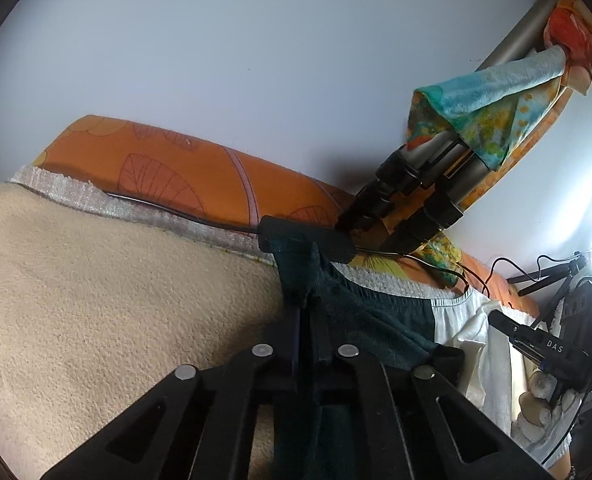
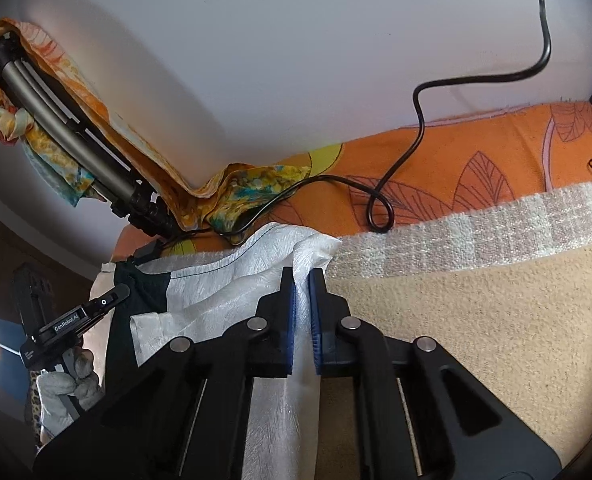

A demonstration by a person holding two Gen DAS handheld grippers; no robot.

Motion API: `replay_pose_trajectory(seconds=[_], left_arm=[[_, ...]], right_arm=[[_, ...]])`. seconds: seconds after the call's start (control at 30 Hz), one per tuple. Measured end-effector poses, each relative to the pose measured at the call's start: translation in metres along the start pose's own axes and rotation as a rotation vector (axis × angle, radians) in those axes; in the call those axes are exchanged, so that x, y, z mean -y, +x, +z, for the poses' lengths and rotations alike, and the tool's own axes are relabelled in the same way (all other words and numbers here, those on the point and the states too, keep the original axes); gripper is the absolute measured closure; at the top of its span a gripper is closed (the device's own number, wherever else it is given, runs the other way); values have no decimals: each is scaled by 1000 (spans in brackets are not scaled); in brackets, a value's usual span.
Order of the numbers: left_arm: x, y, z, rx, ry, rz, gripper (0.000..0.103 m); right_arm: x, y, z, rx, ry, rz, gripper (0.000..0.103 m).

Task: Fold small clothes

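A: So, where is the garment (image 2: 232,280) held?
B: Its dark corner is pinched by the left tongs (image 1: 306,308), its white corner by the right tongs (image 2: 302,280).
A: Advice?
B: Both corners should be lifted together and kept taut.

Black grippers: right gripper (image 2: 303,280) blue-padded jaws, silver pivot screws; white knit gloves (image 2: 70,384).

Crinkled white cloth garment (image 2: 232,280), nubby beige towel (image 2: 476,320)
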State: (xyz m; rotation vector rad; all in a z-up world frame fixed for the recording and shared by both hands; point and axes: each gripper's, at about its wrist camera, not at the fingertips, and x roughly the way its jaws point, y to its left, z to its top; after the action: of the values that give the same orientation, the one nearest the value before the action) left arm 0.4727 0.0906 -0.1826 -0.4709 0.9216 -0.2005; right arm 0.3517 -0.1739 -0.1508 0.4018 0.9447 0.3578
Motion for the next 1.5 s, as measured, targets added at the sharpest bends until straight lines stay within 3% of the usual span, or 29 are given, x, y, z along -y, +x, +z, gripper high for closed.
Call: replay_pose_trajectory(seconds=[0.43,0.8,1.0,1.17,1.5], left_arm=[[24,-46,-10,63,82,-51,103],[55,-120,-50,95,166,-71,103],[56,-164,-81,102,176,-80,103],[58,-200,-122,107,196,-88,103],[51,-226,-207,54,243,-67,103]], right_arm=[[-31,-55,-2,86,-69,34,99],[-61,-124,-35,125,-127,81,99],[-75,-166,-73,135,-168,85,99],[-80,-196,-124,129,-215,72,99],[-78,-215,-219,88,-323,0,99]])
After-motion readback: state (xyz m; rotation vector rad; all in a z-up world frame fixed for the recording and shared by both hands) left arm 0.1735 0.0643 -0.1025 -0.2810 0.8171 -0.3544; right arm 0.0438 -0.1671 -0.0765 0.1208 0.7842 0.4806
